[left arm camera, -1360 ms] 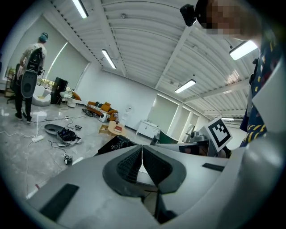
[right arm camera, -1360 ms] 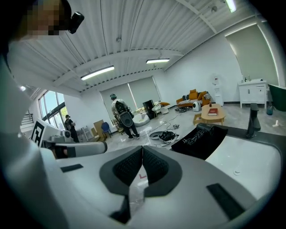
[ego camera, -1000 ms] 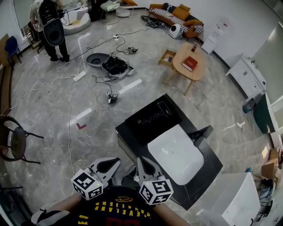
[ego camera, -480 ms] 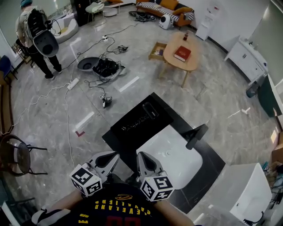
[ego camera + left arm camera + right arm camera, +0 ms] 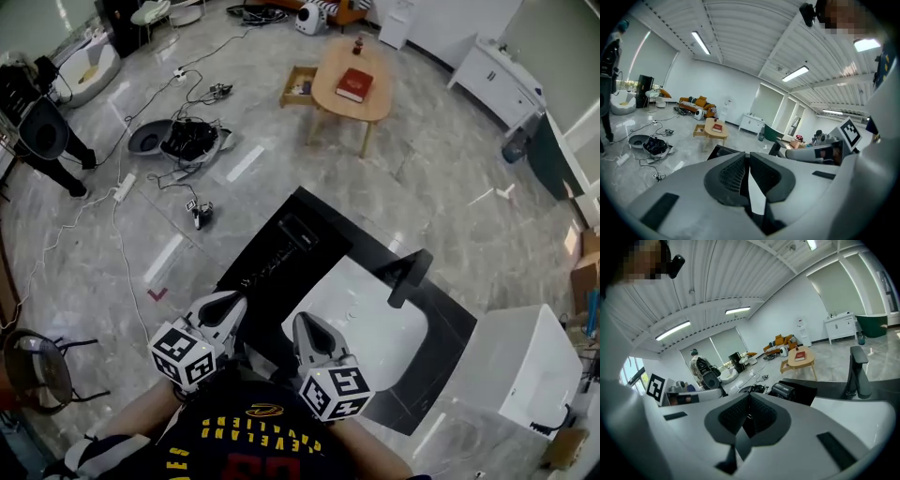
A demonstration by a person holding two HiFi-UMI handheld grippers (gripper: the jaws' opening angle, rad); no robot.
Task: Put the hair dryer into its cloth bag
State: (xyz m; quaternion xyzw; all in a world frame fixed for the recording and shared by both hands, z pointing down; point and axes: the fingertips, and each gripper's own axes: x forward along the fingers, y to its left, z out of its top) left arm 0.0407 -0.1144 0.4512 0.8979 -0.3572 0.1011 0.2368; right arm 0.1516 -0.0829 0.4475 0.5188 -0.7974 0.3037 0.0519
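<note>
A black cloth bag [image 5: 274, 269] with pale print lies flat on the left part of the black table [image 5: 441, 361]. Beyond it, at the table's far corner, lies a dark hair dryer [image 5: 302, 232], also seen as a black cylinder-shaped hair dryer [image 5: 784, 390] in the right gripper view. My left gripper [image 5: 228, 302] hangs shut and empty over the table's near left edge, short of the bag. Beside it, my right gripper [image 5: 305, 323] is shut and empty at the near rim of the basin. In each gripper view the jaws [image 5: 749, 157] [image 5: 749, 401] meet with nothing between them.
A white basin [image 5: 375, 347] with a black faucet [image 5: 409, 276] fills the table's right part. A white cabinet [image 5: 520, 375] stands at the right. On the floor are cables [image 5: 187, 141], a chair [image 5: 37, 366] and a round wooden table [image 5: 352, 80] with a red book. A person [image 5: 42, 131] stands far left.
Both grippers have come forward to the black table, which now lies right under them. The bag and hair dryer have not moved on the table. Both stayed shut.
</note>
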